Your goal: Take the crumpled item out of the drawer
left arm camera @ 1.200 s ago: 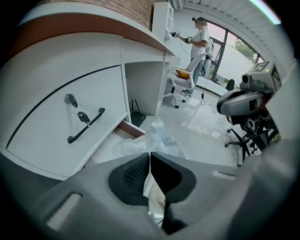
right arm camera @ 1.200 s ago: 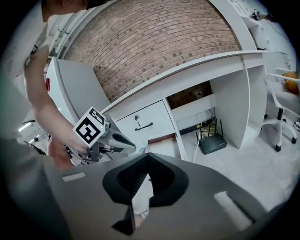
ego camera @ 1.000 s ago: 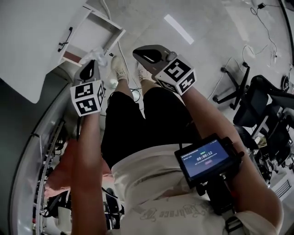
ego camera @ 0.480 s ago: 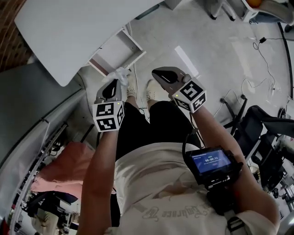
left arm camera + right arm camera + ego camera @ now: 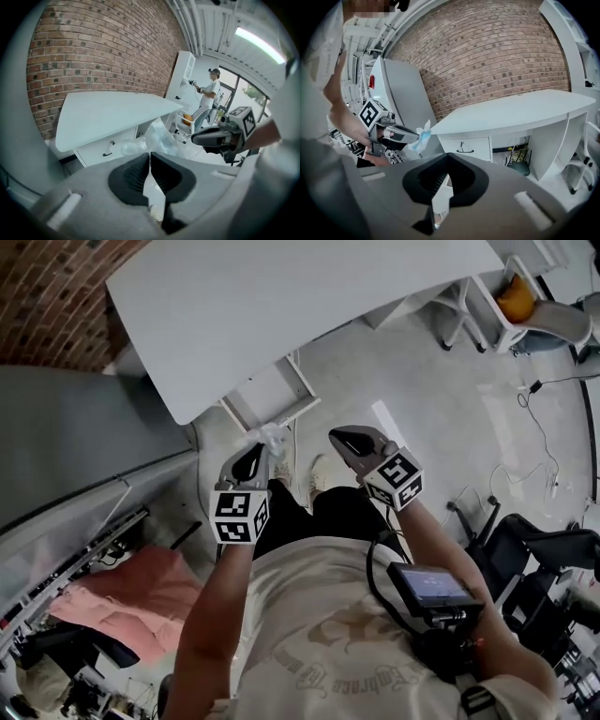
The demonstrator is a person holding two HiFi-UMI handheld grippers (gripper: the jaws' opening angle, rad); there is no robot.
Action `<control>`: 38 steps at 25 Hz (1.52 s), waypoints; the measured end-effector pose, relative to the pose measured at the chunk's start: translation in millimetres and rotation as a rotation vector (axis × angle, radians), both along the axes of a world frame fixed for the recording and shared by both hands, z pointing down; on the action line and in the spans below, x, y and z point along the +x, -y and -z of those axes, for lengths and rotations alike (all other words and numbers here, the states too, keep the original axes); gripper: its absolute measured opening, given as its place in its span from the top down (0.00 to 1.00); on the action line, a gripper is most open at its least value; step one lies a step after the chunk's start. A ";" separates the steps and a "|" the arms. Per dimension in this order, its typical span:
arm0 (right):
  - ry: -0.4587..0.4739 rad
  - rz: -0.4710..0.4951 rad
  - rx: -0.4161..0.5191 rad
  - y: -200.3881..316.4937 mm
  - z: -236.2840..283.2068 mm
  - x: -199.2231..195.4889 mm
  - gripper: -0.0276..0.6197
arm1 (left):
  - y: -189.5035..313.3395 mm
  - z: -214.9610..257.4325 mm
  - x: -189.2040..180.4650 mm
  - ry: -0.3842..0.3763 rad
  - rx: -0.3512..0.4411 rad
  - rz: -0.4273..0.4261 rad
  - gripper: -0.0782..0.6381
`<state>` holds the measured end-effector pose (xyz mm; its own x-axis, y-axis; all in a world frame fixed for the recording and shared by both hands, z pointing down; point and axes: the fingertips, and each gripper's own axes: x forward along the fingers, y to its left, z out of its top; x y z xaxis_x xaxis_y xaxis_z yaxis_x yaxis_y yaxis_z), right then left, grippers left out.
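Observation:
In the head view my left gripper (image 5: 258,450) is shut on a crumpled white, see-through item (image 5: 273,436), held in the air in front of the open white drawer (image 5: 265,396). The left gripper view shows the item (image 5: 159,137) bunched just past the closed pads (image 5: 138,174). My right gripper (image 5: 337,437) hangs level with the left one, a hand's width to its right. Its jaws (image 5: 447,157) meet at the tips with nothing between them. From the right gripper view the left gripper (image 5: 396,134) shows with the item (image 5: 423,135) sticking out of its tip.
A white desk (image 5: 309,296) stands against a brick wall (image 5: 56,296), the drawer under its left end. A grey cabinet (image 5: 75,446) stands left of it. A white chair (image 5: 516,306) with an orange thing is at the far right. Another person (image 5: 208,91) stands in the distance.
Both grippers have risen, the left one carrying the crumpled item up and away from the drawer. The head view has tilted up, so more of the desk shows.

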<state>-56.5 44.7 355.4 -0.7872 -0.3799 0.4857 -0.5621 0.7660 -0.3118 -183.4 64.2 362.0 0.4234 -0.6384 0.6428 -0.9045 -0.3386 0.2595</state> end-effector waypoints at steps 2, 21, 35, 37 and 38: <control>0.010 0.007 0.020 0.5 13.9 -2.8 0.95 | -5.5 10.6 -3.8 -0.007 0.014 0.010 0.87; 0.097 0.039 0.147 30.8 117.2 2.3 0.95 | 3.0 102.5 -5.0 -0.059 0.153 0.015 0.87; 0.122 0.063 0.221 37.1 161.4 13.1 0.95 | 13.8 132.8 -6.9 -0.073 0.207 0.053 0.87; 0.122 0.061 0.221 37.1 160.1 12.5 0.95 | 16.9 132.5 -5.7 -0.078 0.215 0.044 0.87; 0.120 0.060 0.221 37.5 158.9 13.4 0.95 | 18.0 132.1 -4.0 -0.078 0.219 0.039 0.87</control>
<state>-43.1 7.1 196.5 -0.8587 -0.4170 0.2979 -0.4823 0.8540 -0.1950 -187.4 46.2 229.9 0.4391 -0.7757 0.4533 -0.8978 -0.3602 0.2534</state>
